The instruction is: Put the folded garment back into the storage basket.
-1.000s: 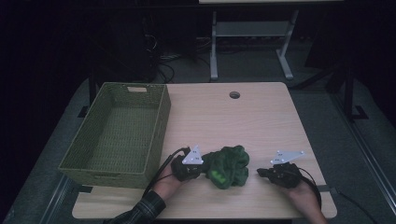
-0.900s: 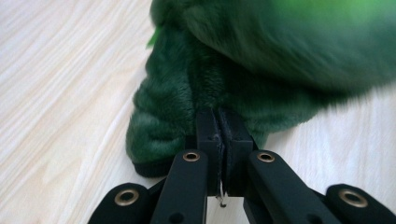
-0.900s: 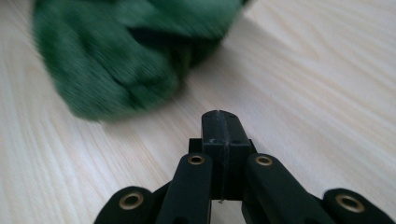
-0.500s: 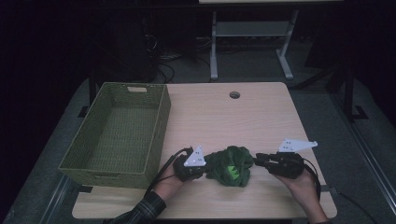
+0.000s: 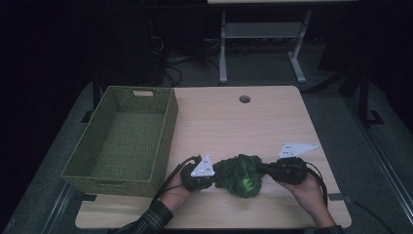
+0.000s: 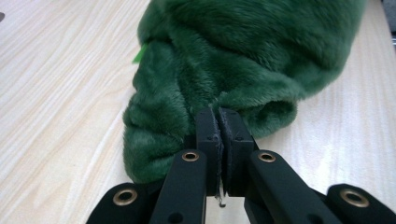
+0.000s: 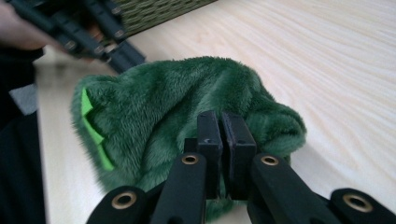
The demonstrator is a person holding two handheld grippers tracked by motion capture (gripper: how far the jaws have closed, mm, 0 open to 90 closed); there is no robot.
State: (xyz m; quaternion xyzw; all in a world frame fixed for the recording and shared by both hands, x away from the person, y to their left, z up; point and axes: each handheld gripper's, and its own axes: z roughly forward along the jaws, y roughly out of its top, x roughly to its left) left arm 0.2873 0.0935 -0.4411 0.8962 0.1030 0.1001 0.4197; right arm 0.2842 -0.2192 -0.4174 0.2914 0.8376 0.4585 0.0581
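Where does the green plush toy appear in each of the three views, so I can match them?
High view: green plush toy low centre on the wooden table, between the two tools.
Left gripper view: it spans the upper centre, pinched at the shut jaws.
Right gripper view: centre, also pinched.
Shared landmark: the woven basket, at the right gripper view's top edge.

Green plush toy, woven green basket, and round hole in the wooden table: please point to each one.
Green plush toy [image 5: 239, 174], high view, on the middle of its furry body.
Woven green basket [image 5: 169, 126], high view, on its right side wall.
Round hole in the wooden table [image 5: 244, 99], high view, on its centre.
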